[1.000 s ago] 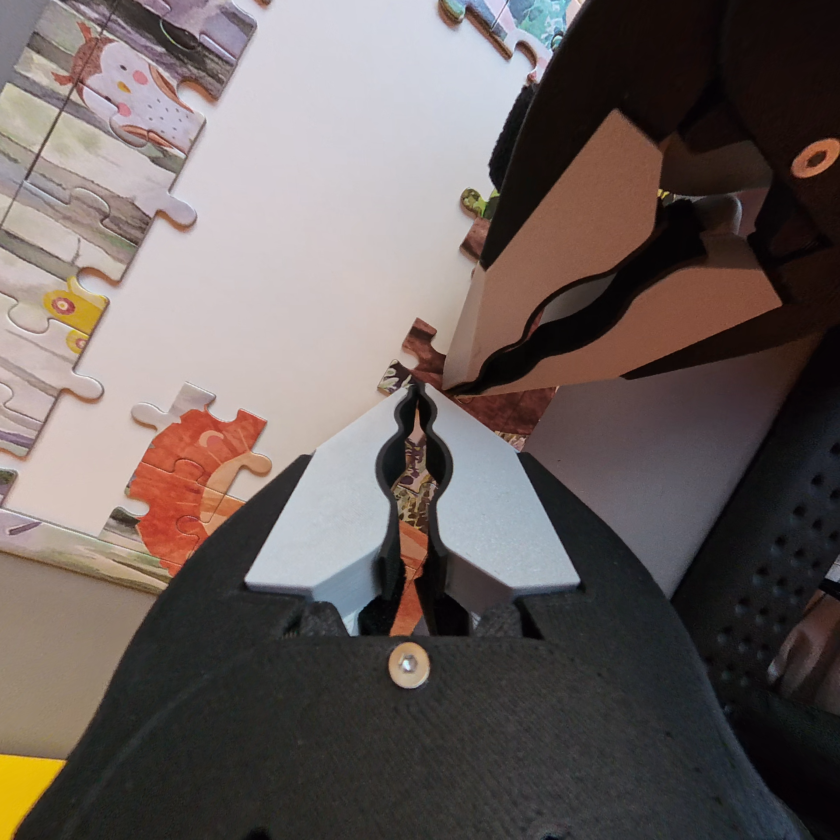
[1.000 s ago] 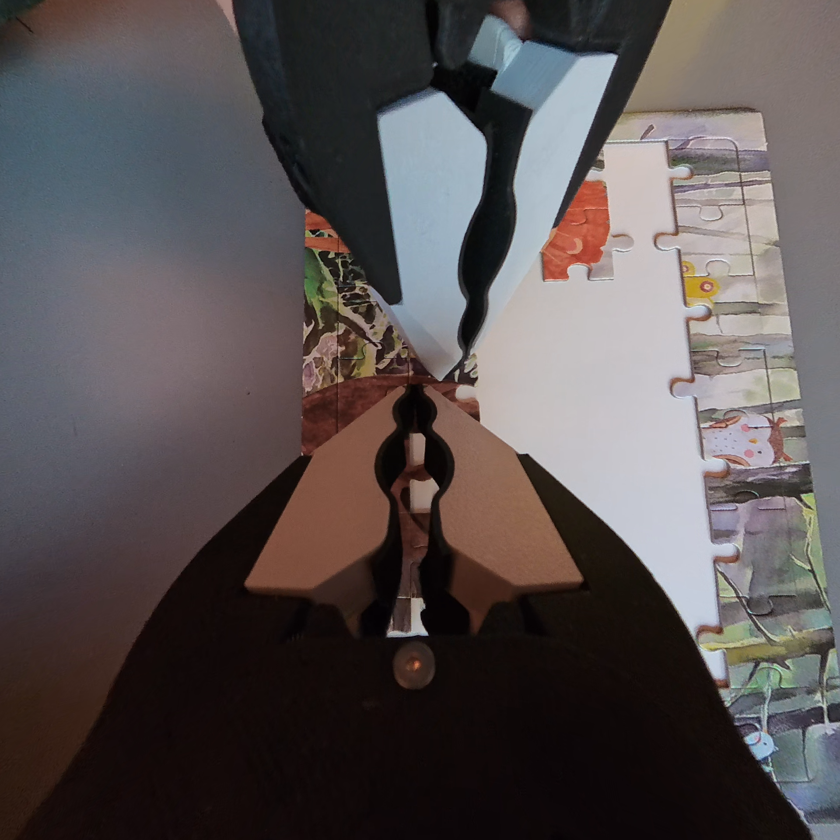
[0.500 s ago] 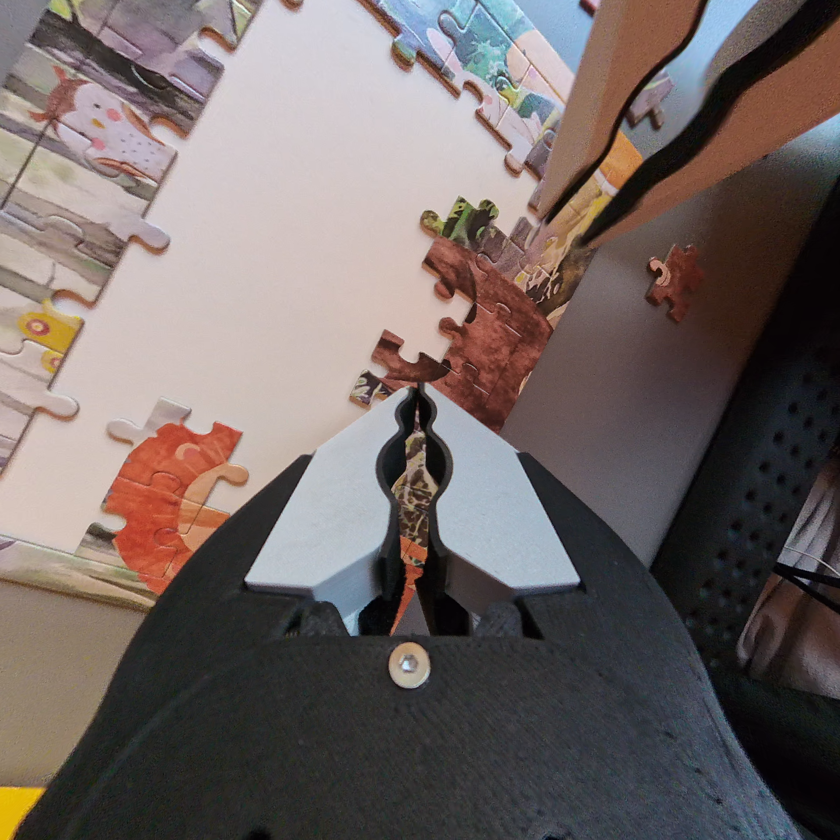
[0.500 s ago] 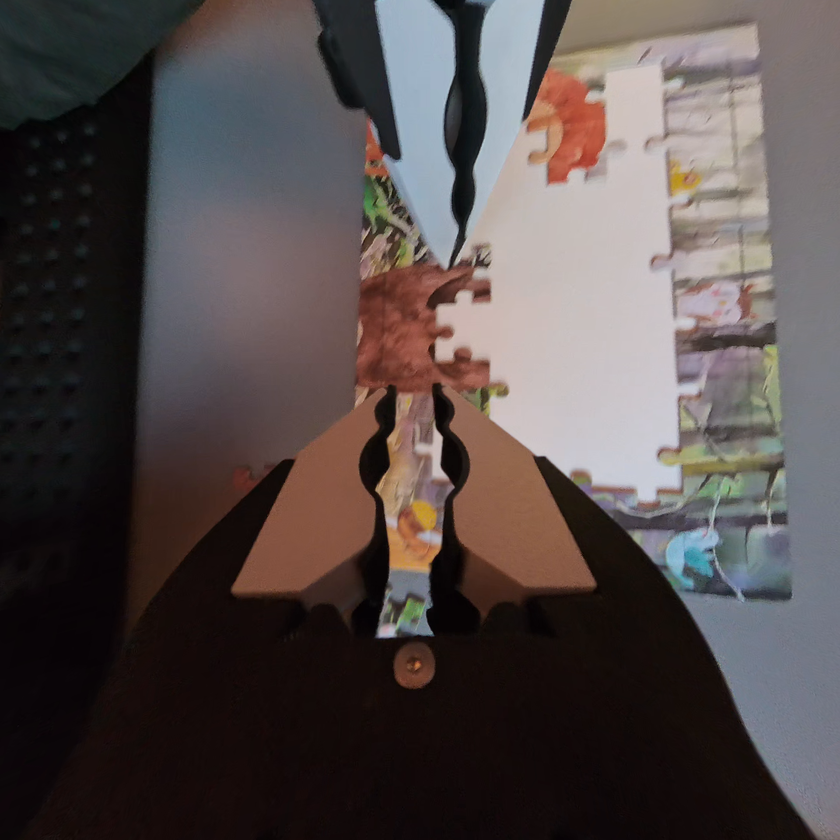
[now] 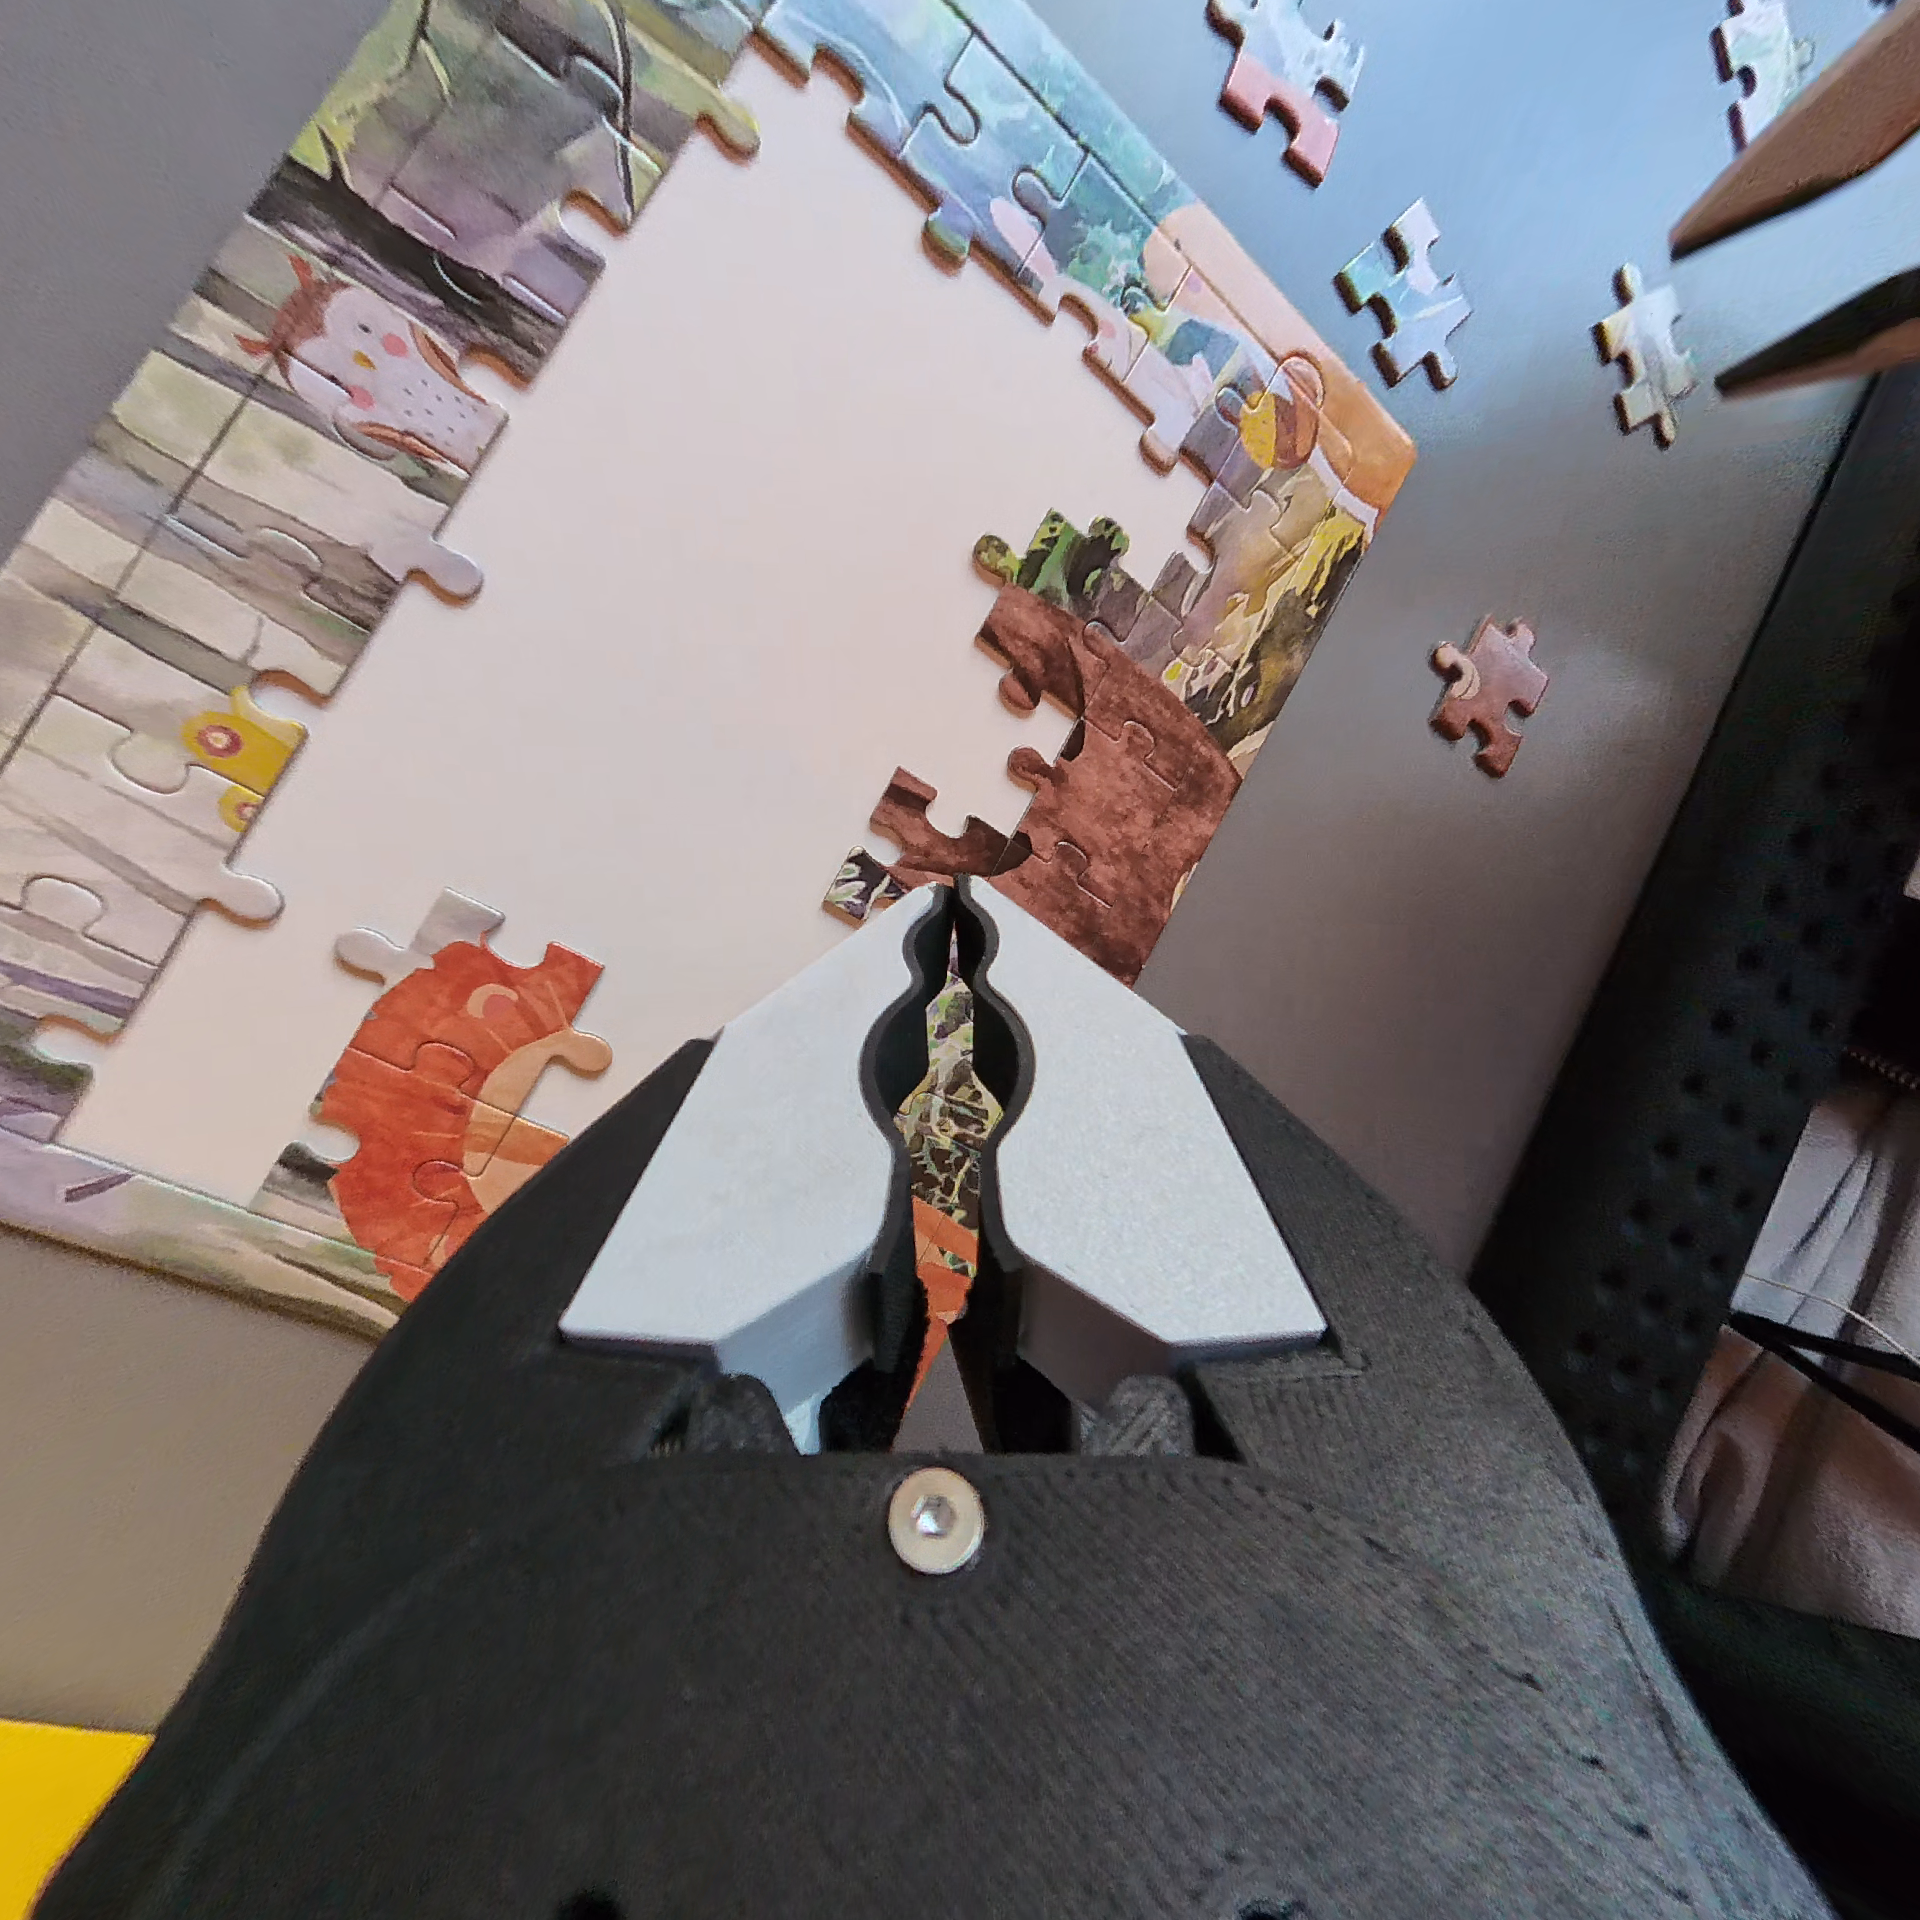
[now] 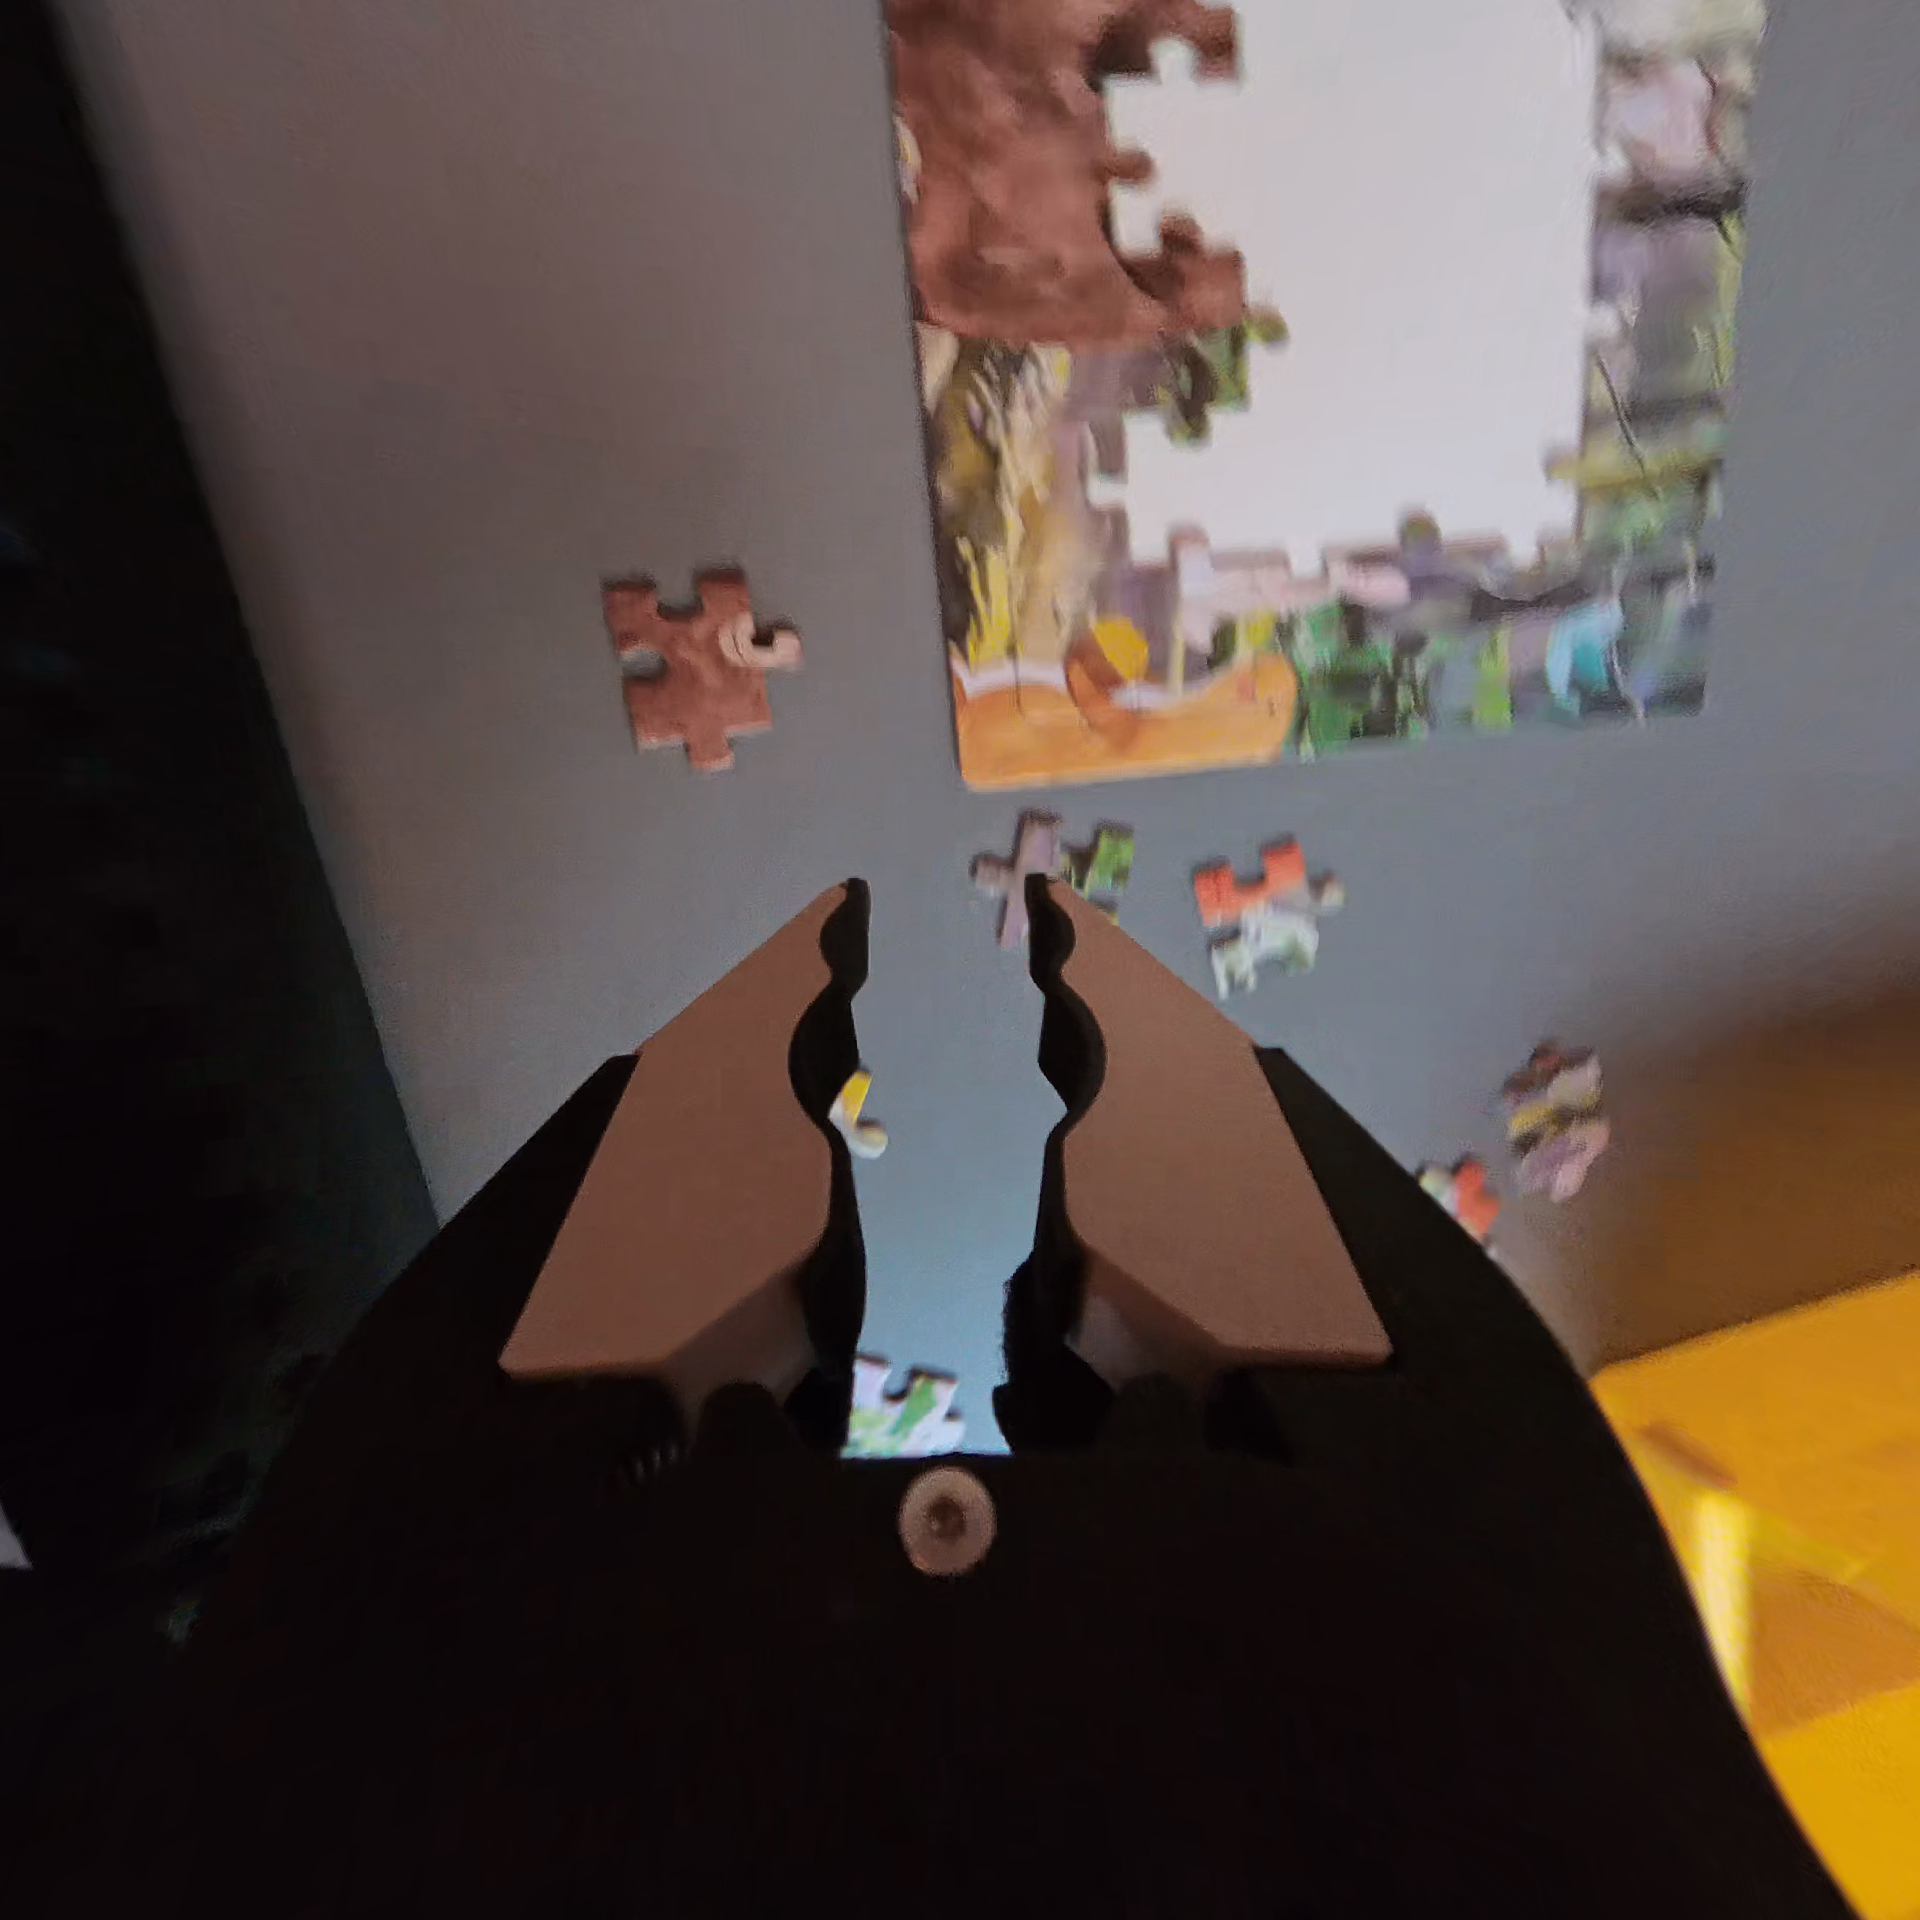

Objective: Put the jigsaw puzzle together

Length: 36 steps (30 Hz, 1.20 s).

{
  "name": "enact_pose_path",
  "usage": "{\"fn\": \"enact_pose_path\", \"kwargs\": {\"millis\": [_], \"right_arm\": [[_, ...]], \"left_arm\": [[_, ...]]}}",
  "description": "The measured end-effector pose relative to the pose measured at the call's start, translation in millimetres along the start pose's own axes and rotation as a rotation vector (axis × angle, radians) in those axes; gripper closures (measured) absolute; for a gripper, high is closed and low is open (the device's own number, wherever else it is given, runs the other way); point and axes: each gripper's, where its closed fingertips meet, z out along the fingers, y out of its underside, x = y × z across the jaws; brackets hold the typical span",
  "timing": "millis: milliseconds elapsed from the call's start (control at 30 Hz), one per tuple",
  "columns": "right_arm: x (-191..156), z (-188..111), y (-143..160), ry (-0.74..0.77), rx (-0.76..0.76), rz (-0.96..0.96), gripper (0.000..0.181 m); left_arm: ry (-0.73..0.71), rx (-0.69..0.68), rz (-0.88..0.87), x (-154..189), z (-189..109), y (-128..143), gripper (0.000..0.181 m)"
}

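Partly assembled jigsaw puzzle lying flat on the grey worktop, its border built on all visible sides around a bare white centre; an orange lion cluster sits at the near border in the left wrist view. A brown patch of joined pieces stands along the puzzle edge nearest the loose brown piece, which rests on the worktop well apart from that edge. Further loose pieces lie scattered just beyond the puzzle's orange corner, towards the yellow surface.

Left gripper: tongs closed tip to tip, empty, held low at the brown patch's edge, where it was a second ago. Right gripper: tongs narrowly parted, nothing between them. A second ago it met the left gripper tip to tip over the brown patch; it has since withdrawn from the puzzle and now hovers over the loose pieces, the view blurred by motion.

Interpretation: the work at the brown patch looks finished, and the right gripper is probably going for the next piece. Which piece is intended cannot be told.
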Motion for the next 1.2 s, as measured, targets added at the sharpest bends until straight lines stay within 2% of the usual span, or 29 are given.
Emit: {"fn": "enact_pose_path", "kwargs": {"millis": [167, 300, 367, 433, 500, 700, 767, 833, 1000, 1067, 1133, 1200], "right_arm": [[-0.6, -38.6, 33.9, 0.124, 0.234, 0.248, 0.142], [-21.3, -58.9, 42.8, 0.179, 0.372, 0.292, 0.133], [-37.3, -66.3, 39.0, 0.157, 0.464, 0.293, 0.133], [-52.4, -86.3, 21.9, 0.107, 0.658, 0.307, 0.134], [-53.3, -106.1, 19.5, 0.143, 0.784, 0.329, 0.137], [-30.5, -142.4, 52.4, 0.370, 0.868, 0.438, 0.136], [-25.1, -148.1, 61.6, 0.423, 0.863, 0.465, 0.128], [-25.2, -140.0, 63.8, 0.417, 0.824, 0.474, 0.121], [-37.5, -89.7, 54.5, 0.371, 0.613, 0.367, 0.119], [-43.0, -79.2, 41.4, 0.334, 0.627, 0.330, 0.120], [-52.8, -64.2, 20.2, 0.211, 0.688, 0.340, 0.123], [-60.0, -37.5, 10.3, 0.133, 0.621, 0.319, 0.122]], "left_arm": [[-0.023, 0.050, 0.006, 0.9, -11.9, -7.8, 0.181], [-0.029, 0.078, 0.012, 3.0, -19.2, -11.9, 0.181], [-0.030, 0.089, 0.017, 4.8, -21.5, -13.5, 0.181], [-0.032, 0.093, 0.020, 6.4, -22.7, -14.4, 0.181], [-0.036, 0.091, 0.029, 7.5, -23.1, -14.3, 0.181], [-0.046, 0.104, 0.040, 9.0, -27.6, -16.5, 0.181], [-0.050, 0.109, 0.038, 8.5, -29.3, -17.0, 0.181], [-0.051, 0.112, 0.037, 8.1, -30.1, -17.3, 0.181], [-0.051, 0.105, 0.042, 8.4, -28.7, -16.4, 0.181], [-0.053, 0.100, 0.044, 8.0, -28.2, -15.6, 0.181], [-0.052, 0.100, 0.043, 7.6, -27.8, -15.9, 0.181], [-0.046, 0.097, 0.041, 8.1, -26.7, -15.8, 0.181]]}}
